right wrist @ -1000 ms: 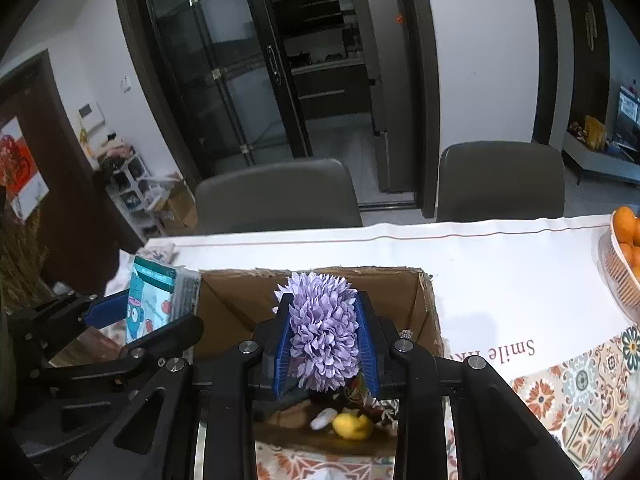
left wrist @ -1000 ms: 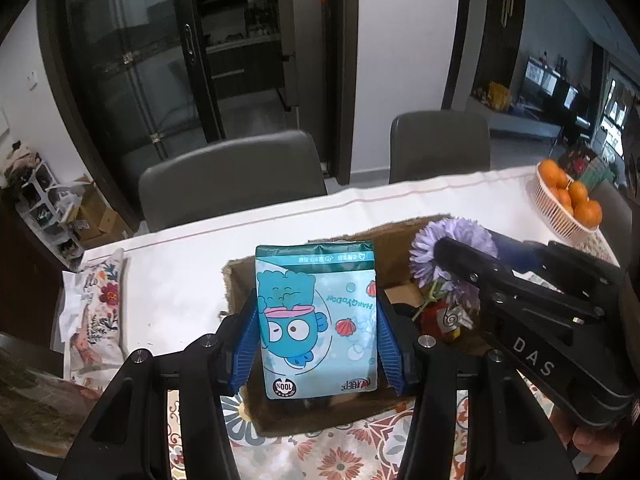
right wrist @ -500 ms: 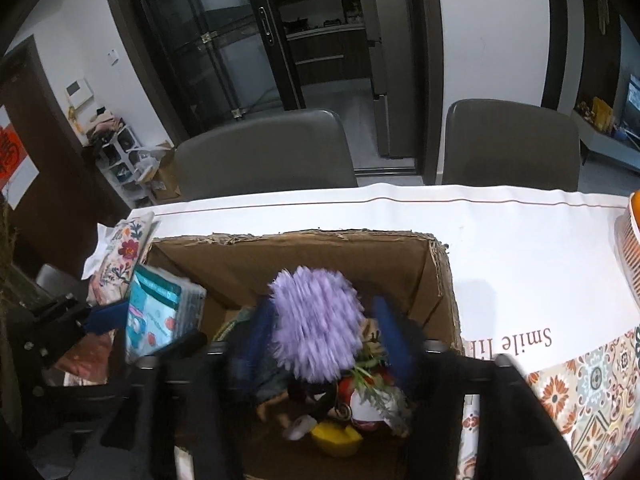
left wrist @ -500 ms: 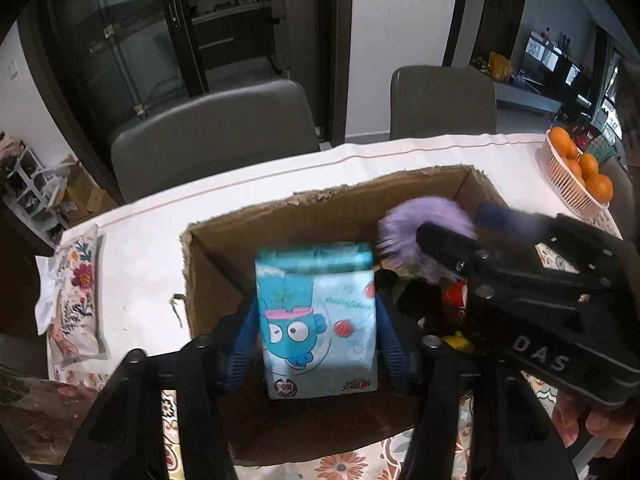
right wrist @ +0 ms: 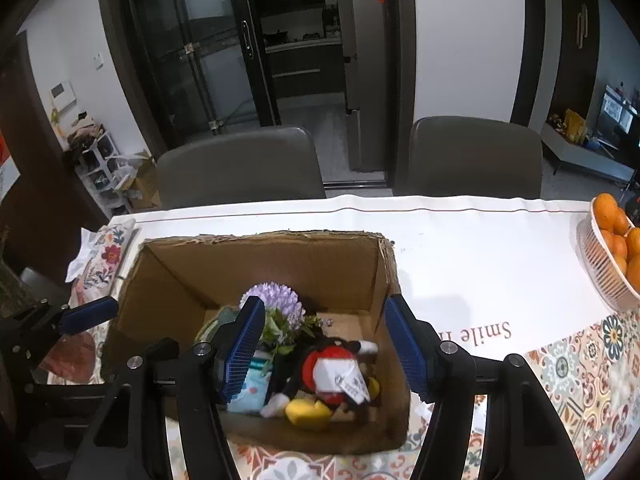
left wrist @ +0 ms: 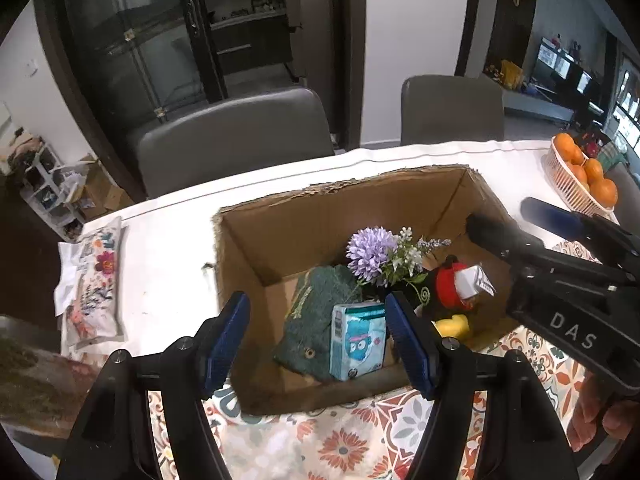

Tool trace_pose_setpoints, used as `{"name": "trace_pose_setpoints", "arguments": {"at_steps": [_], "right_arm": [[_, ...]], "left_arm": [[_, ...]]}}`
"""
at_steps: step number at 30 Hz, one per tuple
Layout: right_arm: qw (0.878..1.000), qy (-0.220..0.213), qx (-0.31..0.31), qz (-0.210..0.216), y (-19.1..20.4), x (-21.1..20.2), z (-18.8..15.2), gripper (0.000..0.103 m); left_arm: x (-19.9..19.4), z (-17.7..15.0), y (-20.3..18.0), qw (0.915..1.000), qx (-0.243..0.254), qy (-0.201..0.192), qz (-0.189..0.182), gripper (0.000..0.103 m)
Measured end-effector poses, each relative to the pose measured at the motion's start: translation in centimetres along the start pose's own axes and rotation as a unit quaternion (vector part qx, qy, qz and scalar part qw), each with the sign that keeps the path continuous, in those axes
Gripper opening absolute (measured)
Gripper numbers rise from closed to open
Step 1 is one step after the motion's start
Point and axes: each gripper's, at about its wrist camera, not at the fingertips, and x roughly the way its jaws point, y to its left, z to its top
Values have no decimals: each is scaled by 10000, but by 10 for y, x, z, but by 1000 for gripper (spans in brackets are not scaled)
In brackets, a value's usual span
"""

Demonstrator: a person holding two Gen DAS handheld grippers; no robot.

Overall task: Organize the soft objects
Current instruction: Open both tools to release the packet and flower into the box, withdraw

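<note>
A dining table [right wrist: 460,256] under a white cloth fills the scene, with a bright floral-tiled runner [left wrist: 352,440] along its near edge. Far to the left of the left tongs, a flower-printed pouch [left wrist: 96,280] lies flat on the cloth, and beyond it a cluttered white rack [right wrist: 100,160] stands against the wall.

The left tongs [left wrist: 316,340] hang over the near edge of an open cardboard box [left wrist: 320,216], jaws parted and holding nothing; they have just been opening. Below and between their blue pads, a teal tissue pack [left wrist: 358,344] printed with a cartoon face stands upright on the box floor, leaning on a dark green knitted piece [left wrist: 316,312] to its left. Just past the pack sits a purple artificial flower [left wrist: 370,254] with green sprigs.

The right tongs [right wrist: 324,346] hover over the same box, jaws likewise apart and empty, having just opened too. Beneath them lies a plush toy [right wrist: 328,376] in black, red and yellow, with a white tag.

Behind the table stand two grey chairs [right wrist: 240,168], then dark glass doors [right wrist: 192,52] and a white wall. Far right of the right tongs, a basket of oranges [right wrist: 612,248] rests on the cloth.
</note>
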Motion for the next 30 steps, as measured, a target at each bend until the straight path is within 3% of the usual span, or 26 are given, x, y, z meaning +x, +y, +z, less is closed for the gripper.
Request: {"name": "trace_pose_setpoints", "arguments": {"at_steps": [19, 30], "right_arm": [[9976, -690, 69, -6, 14, -123, -37, 64], [9972, -730, -147, -34, 34, -163, -68, 69]], "left_arm": [[-120, -53, 6, 9959, -282, -800, 317, 74], [-163, -94, 14, 9916, -573, -998, 583, 80]]}}
